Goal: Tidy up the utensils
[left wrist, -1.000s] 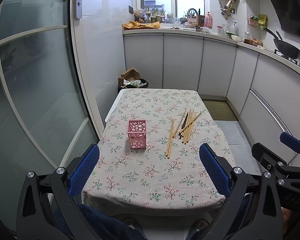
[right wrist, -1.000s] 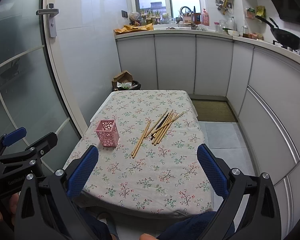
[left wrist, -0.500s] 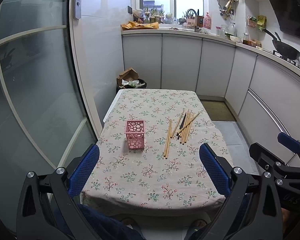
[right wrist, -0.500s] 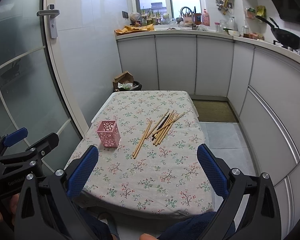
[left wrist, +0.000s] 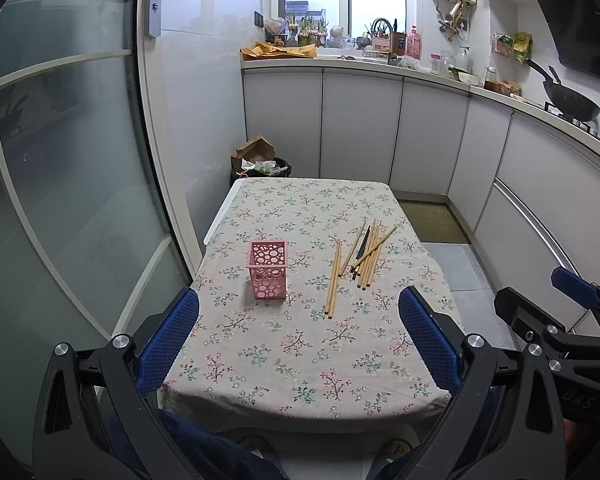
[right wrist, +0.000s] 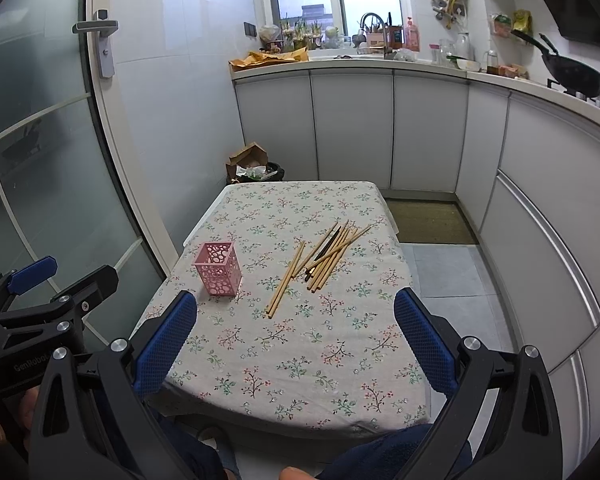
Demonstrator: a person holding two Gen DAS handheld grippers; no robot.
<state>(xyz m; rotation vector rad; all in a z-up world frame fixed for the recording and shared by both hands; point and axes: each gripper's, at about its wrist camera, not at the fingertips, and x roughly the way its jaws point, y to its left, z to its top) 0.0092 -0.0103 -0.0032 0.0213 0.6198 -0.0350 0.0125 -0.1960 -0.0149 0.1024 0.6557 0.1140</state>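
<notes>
A pink perforated holder (left wrist: 267, 269) stands upright on the floral tablecloth (left wrist: 300, 352), left of centre; it also shows in the right wrist view (right wrist: 217, 268). Several wooden chopsticks (left wrist: 362, 256) and a dark one lie loose to its right, with a pair (left wrist: 332, 278) a little apart; they also show in the right wrist view (right wrist: 326, 254). My left gripper (left wrist: 298, 336) is open and empty above the table's near edge. My right gripper (right wrist: 296, 340) is open and empty, likewise near the front edge.
Glass door (left wrist: 60, 160) on the left. White cabinets (left wrist: 360, 128) and counter at the back and right. A bin with cardboard (left wrist: 260, 162) stands beyond the table's far left corner. A floor mat (left wrist: 432, 224) lies to the right.
Both grippers have drawn back and up slightly; the table looks a little farther. Holder and chopsticks have not moved.
</notes>
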